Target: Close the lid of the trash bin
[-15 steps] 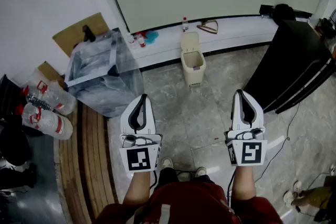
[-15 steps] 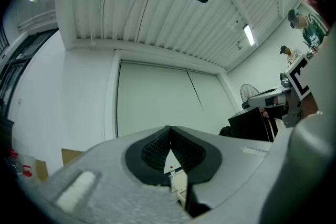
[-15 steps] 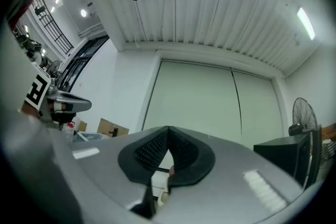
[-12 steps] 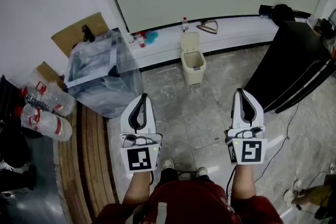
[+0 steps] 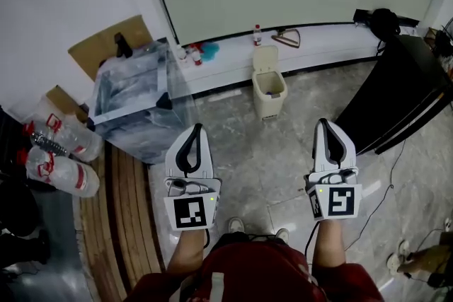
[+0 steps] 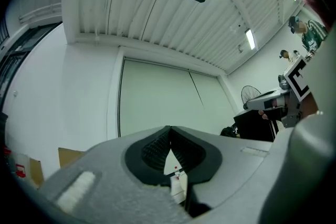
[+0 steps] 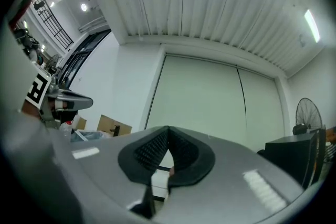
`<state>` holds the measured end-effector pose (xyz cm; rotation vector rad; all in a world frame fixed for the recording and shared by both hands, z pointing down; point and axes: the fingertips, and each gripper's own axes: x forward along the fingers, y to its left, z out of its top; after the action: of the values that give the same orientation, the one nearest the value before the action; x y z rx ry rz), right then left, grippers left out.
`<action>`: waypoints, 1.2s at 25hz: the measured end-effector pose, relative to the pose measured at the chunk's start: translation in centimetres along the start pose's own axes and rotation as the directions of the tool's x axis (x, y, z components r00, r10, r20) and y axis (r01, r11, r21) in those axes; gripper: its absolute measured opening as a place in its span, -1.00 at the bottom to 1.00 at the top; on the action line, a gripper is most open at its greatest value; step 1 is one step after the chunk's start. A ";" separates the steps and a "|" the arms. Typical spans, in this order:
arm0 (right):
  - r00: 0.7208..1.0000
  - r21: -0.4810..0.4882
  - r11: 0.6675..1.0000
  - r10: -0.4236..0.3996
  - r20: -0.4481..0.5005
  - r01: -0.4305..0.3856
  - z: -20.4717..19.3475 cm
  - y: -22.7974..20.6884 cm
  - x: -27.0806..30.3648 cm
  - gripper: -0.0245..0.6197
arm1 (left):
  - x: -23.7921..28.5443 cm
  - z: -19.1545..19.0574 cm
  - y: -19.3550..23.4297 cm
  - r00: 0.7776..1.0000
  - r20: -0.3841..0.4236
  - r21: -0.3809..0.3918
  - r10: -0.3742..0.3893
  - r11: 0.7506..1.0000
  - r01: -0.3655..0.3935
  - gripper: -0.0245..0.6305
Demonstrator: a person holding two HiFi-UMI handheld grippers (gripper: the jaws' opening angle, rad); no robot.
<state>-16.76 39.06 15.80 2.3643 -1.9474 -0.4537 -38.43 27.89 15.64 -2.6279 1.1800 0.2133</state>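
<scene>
The cream trash bin (image 5: 270,90) stands on the grey floor against the white ledge, its lid (image 5: 265,56) tipped up and back. In the head view my left gripper (image 5: 195,128) and right gripper (image 5: 323,122) are held side by side in the air, well short of the bin, which lies ahead between them. Both are shut with nothing between the pads. In the left gripper view the jaws of the left gripper (image 6: 169,129) meet, and a strip of the bin (image 6: 178,187) shows below them. The right gripper (image 7: 168,129) is likewise closed in its own view.
A clear plastic crate (image 5: 134,99) full of bags stands left of the bin, with large bottles (image 5: 60,152) and wooden planks (image 5: 124,208) further left. A black cabinet (image 5: 400,92) stands at the right, and a cable (image 5: 379,198) runs over the floor. A small bottle (image 5: 257,34) sits on the ledge.
The view has shifted slightly, so the bin and crate sit a little further right in the picture. Both grippers keep their places and stay shut.
</scene>
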 end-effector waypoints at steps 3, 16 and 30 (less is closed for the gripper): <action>1.000 -0.004 1.000 -0.008 -0.007 0.008 -0.5 2.0 1.3 -0.92 | 0.3 -0.8 2.5 1.000 0.000 -0.003 -0.005 1.000 0.005 -0.93; 0.999 0.008 0.999 -0.037 -0.016 0.037 -1.4 4.8 5.2 -0.92 | 2.5 -3.5 6.7 0.999 -0.001 -0.028 -0.034 0.999 0.034 -0.93; 0.999 0.008 1.000 -0.027 -0.025 0.028 -5.0 -3.6 12.6 -0.92 | 13.5 -5.3 3.2 0.999 0.008 -0.014 -0.051 0.999 0.051 -0.93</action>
<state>-9.94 26.89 17.28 2.3925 -1.9121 -0.4167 -31.70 14.70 16.99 -2.6631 1.1118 0.2228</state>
